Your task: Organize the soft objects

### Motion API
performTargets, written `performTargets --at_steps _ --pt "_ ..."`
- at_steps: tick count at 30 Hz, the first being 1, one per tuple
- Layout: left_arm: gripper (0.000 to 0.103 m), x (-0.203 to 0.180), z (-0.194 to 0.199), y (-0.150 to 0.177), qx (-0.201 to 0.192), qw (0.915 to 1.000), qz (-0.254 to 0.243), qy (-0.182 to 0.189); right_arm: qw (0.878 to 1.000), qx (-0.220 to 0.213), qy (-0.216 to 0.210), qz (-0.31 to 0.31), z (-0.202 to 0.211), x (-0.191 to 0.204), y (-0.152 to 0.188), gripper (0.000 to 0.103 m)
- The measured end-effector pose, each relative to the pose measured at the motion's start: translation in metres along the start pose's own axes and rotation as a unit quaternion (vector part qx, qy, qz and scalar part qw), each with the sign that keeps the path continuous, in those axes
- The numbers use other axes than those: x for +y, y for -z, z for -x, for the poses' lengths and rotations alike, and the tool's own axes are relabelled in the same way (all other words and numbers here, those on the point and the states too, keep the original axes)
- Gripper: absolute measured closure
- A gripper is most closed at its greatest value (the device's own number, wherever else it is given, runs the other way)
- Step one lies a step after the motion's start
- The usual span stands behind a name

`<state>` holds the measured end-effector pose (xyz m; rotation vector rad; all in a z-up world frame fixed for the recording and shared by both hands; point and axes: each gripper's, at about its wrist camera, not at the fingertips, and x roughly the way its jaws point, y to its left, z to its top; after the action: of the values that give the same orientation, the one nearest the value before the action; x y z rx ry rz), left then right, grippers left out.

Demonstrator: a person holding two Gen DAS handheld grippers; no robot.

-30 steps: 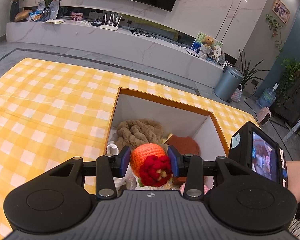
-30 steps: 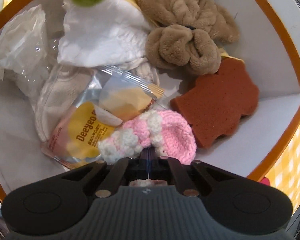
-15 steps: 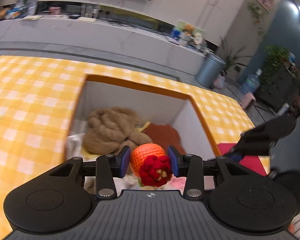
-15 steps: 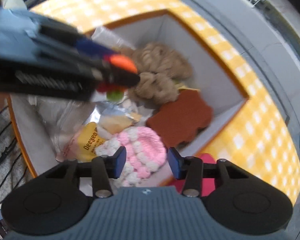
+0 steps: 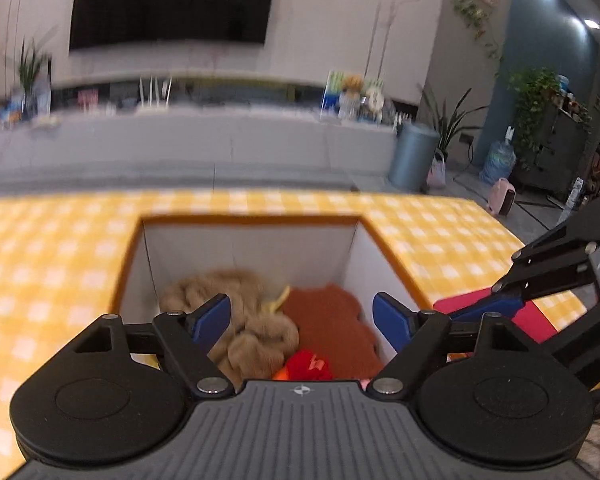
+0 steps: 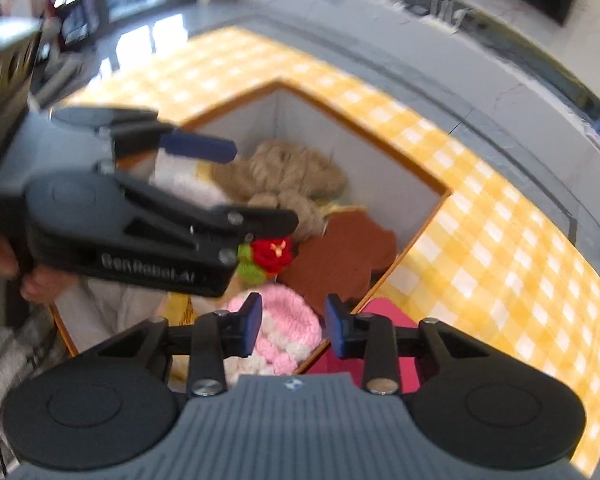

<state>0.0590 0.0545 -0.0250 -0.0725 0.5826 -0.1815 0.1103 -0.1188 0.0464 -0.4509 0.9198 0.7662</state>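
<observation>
An orange-rimmed white box (image 5: 384,248) (image 6: 420,168) sits on the yellow checked cloth and holds soft things. My left gripper (image 5: 302,318) is open and empty above it. The crocheted orange ball with a red flower (image 5: 308,366) (image 6: 270,254) lies loose in the box below the left fingers. A beige plush (image 5: 236,312) (image 6: 288,172) and a brown felt piece (image 5: 332,328) (image 6: 348,252) lie further in. My right gripper (image 6: 294,326) is open and empty above the box's near corner, over the pink and white knitted hat (image 6: 284,328). The left gripper's body (image 6: 140,232) crosses the right wrist view.
A red flat object (image 5: 516,316) (image 6: 384,312) lies on the cloth beside the box's right wall. The right gripper's linkage (image 5: 560,280) reaches in at the left wrist view's right edge. A grey bin (image 5: 414,156) and a long TV bench (image 5: 220,136) stand behind the table.
My left gripper has opened and let go of the orange ball, which dropped into the box. My right gripper, after releasing the pink hat, has pulled back and up from the box.
</observation>
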Motion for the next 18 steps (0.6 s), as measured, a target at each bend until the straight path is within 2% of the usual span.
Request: performTargets --at_steps 1,2,3,5,7,9,11,13,14,16,18 --pt "0.008 -0.002 0.003 0.000 -0.015 0.9999 -0.005 -0.006 1.000 -0.018 0.004 -0.010 0.006 0.000 0.002 0.066" --pt "0.007 -0.004 0.007 0.000 -0.031 0.9994 -0.005 -0.012 0.999 -0.033 0.014 -0.017 0.011 0.001 0.004 0.060" --pt "0.001 -0.005 0.010 -0.001 -0.044 0.9989 -0.001 -0.018 0.998 -0.053 0.028 -0.026 0.014 0.002 0.007 0.048" --pt "0.000 -0.010 0.016 -0.004 -0.064 0.9976 -0.001 -0.028 0.994 -0.089 0.055 -0.045 0.023 0.005 0.014 0.035" --pt "0.000 -0.017 0.024 -0.010 -0.095 0.9941 -0.007 -0.052 0.987 -0.119 0.075 -0.072 0.031 0.004 0.023 0.029" --pt "0.000 -0.030 0.034 -0.011 -0.130 0.9882 -0.017 -0.079 0.980 -0.137 0.113 -0.094 0.039 0.003 0.033 0.012" --pt "0.000 -0.042 0.043 -0.009 -0.161 0.9830 -0.037 -0.082 0.970 -0.155 0.156 -0.107 0.047 0.003 0.041 0.012" --pt "0.000 -0.053 0.048 -0.006 -0.171 0.9805 -0.053 -0.080 0.956 -0.182 0.183 -0.136 0.054 -0.002 0.049 0.008" --pt "0.000 -0.058 0.050 -0.005 -0.174 0.9797 -0.057 -0.082 0.949 -0.197 0.191 -0.154 0.057 -0.005 0.055 0.005" --pt "0.000 -0.066 0.052 -0.002 -0.185 0.9770 -0.050 -0.095 0.937 -0.222 0.201 -0.178 0.058 -0.008 0.064 0.005" --pt "0.000 -0.073 0.051 0.002 -0.187 0.9746 -0.051 -0.112 0.931 -0.239 0.202 -0.187 0.058 -0.009 0.076 0.005"
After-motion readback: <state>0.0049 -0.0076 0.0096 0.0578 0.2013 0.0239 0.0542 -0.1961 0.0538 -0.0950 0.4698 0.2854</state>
